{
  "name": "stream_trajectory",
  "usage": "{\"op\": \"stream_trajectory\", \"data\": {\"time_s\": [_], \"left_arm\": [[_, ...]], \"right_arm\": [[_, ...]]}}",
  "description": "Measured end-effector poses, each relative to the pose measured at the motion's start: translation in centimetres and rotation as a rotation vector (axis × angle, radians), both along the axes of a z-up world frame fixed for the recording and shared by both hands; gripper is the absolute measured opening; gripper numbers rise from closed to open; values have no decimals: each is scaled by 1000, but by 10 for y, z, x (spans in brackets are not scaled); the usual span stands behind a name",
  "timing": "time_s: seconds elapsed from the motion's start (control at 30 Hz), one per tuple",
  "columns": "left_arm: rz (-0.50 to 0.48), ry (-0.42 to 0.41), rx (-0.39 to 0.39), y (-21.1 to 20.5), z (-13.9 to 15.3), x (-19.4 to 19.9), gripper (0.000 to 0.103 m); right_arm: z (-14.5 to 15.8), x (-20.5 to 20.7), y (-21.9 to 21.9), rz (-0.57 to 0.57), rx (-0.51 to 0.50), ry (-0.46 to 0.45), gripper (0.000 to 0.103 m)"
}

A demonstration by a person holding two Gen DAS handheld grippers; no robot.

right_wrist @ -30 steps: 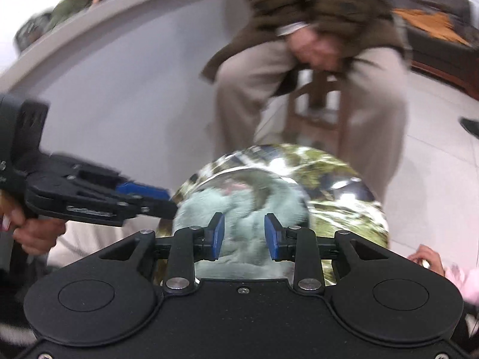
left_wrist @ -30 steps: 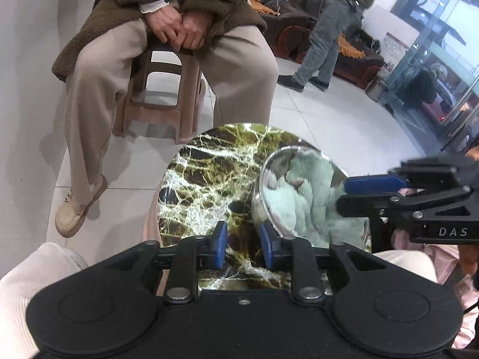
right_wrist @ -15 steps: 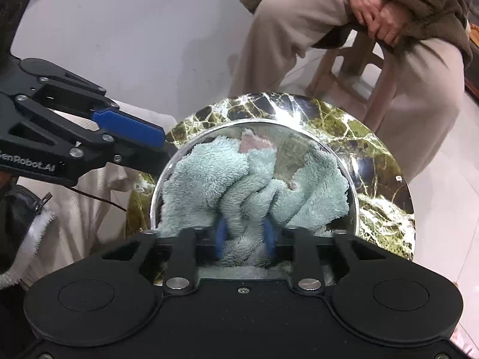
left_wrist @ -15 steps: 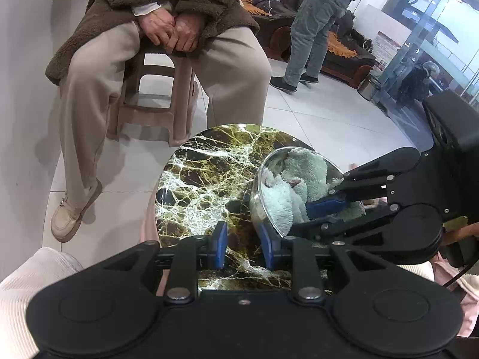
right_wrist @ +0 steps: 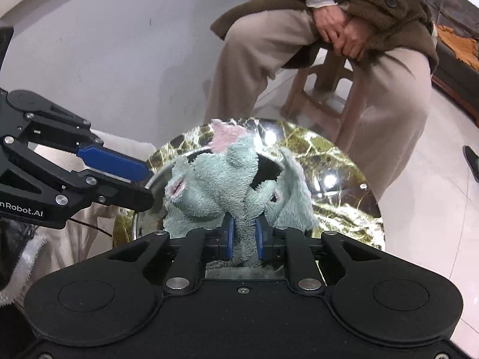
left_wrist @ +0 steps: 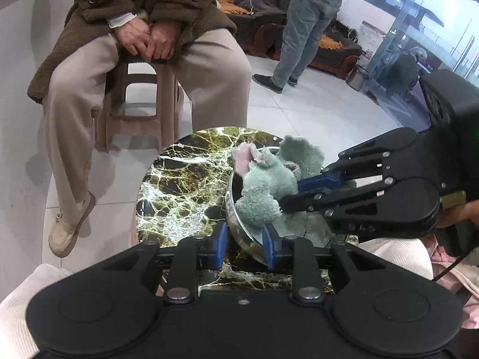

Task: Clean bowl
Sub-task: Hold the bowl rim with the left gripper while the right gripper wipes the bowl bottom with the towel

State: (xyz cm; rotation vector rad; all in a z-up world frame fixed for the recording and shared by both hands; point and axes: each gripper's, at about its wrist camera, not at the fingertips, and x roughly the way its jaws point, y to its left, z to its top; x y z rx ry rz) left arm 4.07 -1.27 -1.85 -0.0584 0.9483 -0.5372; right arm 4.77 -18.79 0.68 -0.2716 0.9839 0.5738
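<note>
A steel bowl (left_wrist: 236, 233) (right_wrist: 143, 224) stands on the right part of a small round marble table (left_wrist: 179, 185) (right_wrist: 338, 179). My left gripper (left_wrist: 244, 246) (right_wrist: 146, 185) is shut on the bowl's near rim, one finger inside and one outside. A fluffy pale green cloth (left_wrist: 263, 185) (right_wrist: 215, 185) with pink patches rises bunched out of the bowl. My right gripper (right_wrist: 244, 236) (left_wrist: 292, 194) is shut on a fold of this cloth, pointing steeply down into the bowl. The cloth hides most of the bowl's inside.
Just beyond the table a person (left_wrist: 143, 68) (right_wrist: 344, 39) in a brown coat sits on a brown plastic stool (left_wrist: 140, 110). Another person (left_wrist: 302, 30) stands farther back by dark sofas (left_wrist: 335, 48). The operator's light trousers (left_wrist: 18, 299) flank the table's near side.
The right gripper came down into the bowl, closed on the cloth and pulled it up into a bunch. The left gripper kept its place at the rim.
</note>
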Motion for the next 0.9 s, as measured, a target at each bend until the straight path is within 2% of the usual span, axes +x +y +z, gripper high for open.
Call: {"op": "stream_trajectory", "data": {"time_s": [0.27, 0.43, 0.5, 0.63, 0.77, 0.9], "left_arm": [[20, 2, 46, -9, -2, 9, 14], [44, 48, 12, -5, -5, 16, 14], [55, 58, -6, -5, -6, 18, 14], [57, 37, 21, -10, -7, 17, 11], [47, 46, 25, -11, -10, 20, 9], [40, 55, 33, -10, -12, 22, 11]], "right_arm": [[-2, -5, 2, 42, -16, -41, 15], [-1, 2, 2, 43, 4, -37, 15], [-9, 10, 5, 38, -23, -27, 15], [-10, 0, 3, 87, -63, -5, 15], [-9, -9, 8, 163, -47, 38, 15], [-10, 4, 19, 168, -71, -43, 15]]}}
